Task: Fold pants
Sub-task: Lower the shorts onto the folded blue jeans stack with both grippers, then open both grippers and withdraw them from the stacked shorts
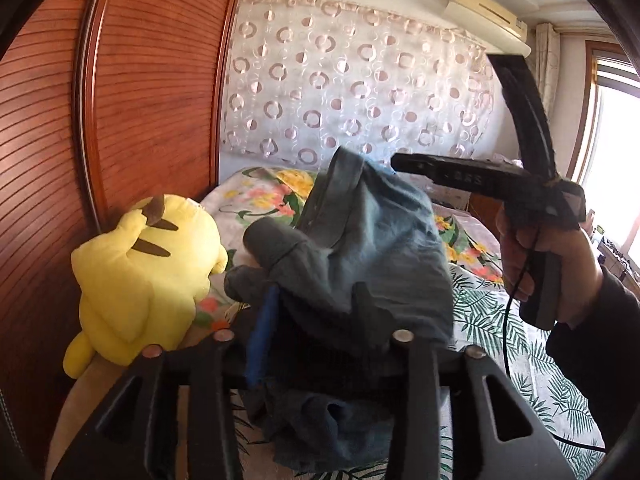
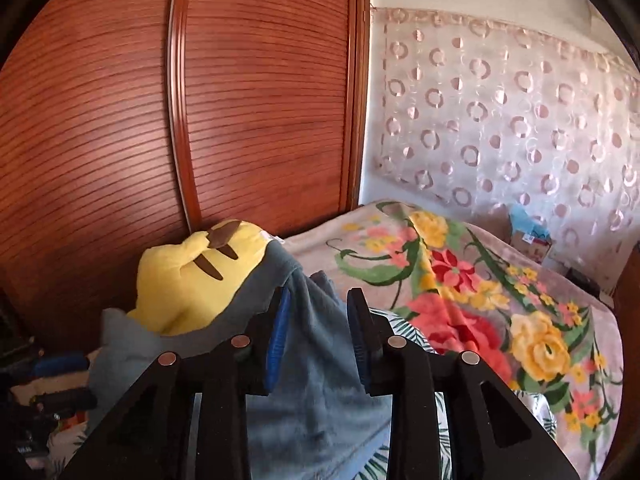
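Note:
The pants [image 1: 360,248] are blue-grey soft fabric with a grey waistband, lifted off the bed. My left gripper [image 1: 316,300] is shut on a bunch of the pants, which drape over and below its fingers. The right gripper shows in the left wrist view [image 1: 404,162] as a black tool in a hand, at the pants' upper right edge. In the right wrist view the pants [image 2: 316,380] hang between the blue-padded fingers of my right gripper [image 2: 316,304]; its jaws stand apart with cloth in the gap, not clamped tight.
A yellow plush toy [image 1: 148,276] [image 2: 192,276] sits at the left against a wooden wardrobe [image 1: 152,92]. A floral blanket [image 2: 480,292] and a leaf-print sheet [image 1: 500,320] cover the bed. A patterned curtain [image 2: 500,120] hangs behind. A window [image 1: 616,128] is at right.

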`<control>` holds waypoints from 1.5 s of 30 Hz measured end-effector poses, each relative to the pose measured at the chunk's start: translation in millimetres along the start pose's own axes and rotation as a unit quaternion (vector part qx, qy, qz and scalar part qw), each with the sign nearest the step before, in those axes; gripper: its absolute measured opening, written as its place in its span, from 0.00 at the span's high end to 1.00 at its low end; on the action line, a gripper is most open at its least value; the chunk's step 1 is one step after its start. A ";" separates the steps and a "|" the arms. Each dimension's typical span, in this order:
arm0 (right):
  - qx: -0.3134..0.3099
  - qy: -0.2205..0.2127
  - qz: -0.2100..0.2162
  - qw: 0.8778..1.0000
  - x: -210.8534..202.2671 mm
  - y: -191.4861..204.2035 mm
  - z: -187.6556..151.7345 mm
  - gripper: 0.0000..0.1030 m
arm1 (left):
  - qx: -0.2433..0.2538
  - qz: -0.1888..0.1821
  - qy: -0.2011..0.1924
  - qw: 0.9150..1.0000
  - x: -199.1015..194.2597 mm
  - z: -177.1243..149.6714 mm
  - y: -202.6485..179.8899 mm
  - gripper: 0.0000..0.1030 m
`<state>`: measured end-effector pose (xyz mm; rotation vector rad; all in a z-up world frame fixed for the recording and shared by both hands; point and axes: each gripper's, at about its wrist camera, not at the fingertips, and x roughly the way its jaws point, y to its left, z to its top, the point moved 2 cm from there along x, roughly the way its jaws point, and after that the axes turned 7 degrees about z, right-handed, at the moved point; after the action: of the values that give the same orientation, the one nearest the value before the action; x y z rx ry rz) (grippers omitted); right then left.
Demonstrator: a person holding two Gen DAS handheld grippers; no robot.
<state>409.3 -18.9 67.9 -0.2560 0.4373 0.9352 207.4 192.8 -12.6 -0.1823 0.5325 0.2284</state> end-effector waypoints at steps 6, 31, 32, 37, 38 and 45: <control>0.016 0.018 0.031 0.999 -15.2 -2.9 -25.1 0.71 | 0.029 -0.015 -0.004 0.999 0.4 8.8 -15.1 0.53; 0.073 0.011 -0.008 0.997 -55.5 10.9 -49.5 0.70 | 0.073 0.012 0.027 0.997 -7.9 -10.8 -29.3 0.51; 0.072 0.008 -0.011 0.997 -65.1 16.2 -52.2 0.70 | 0.074 0.011 0.025 0.997 -11.0 -10.5 -30.7 0.50; 0.081 -0.009 -0.029 0.996 -115.6 39.0 -66.8 0.70 | 0.084 -0.003 0.010 0.996 -30.9 -8.5 -40.3 0.25; 0.082 -0.011 -0.032 0.996 -123.1 41.5 -69.4 0.70 | 0.086 -0.007 0.008 0.996 -33.7 -7.3 -41.9 0.23; 0.085 -0.030 -0.053 0.995 -169.3 63.9 -84.0 0.69 | 0.100 -0.021 -0.010 0.995 -58.7 -6.4 -56.6 0.10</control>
<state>248.6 -137.1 71.4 -0.0957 0.4410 0.7954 170.0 127.3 18.9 0.0041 0.5271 0.1345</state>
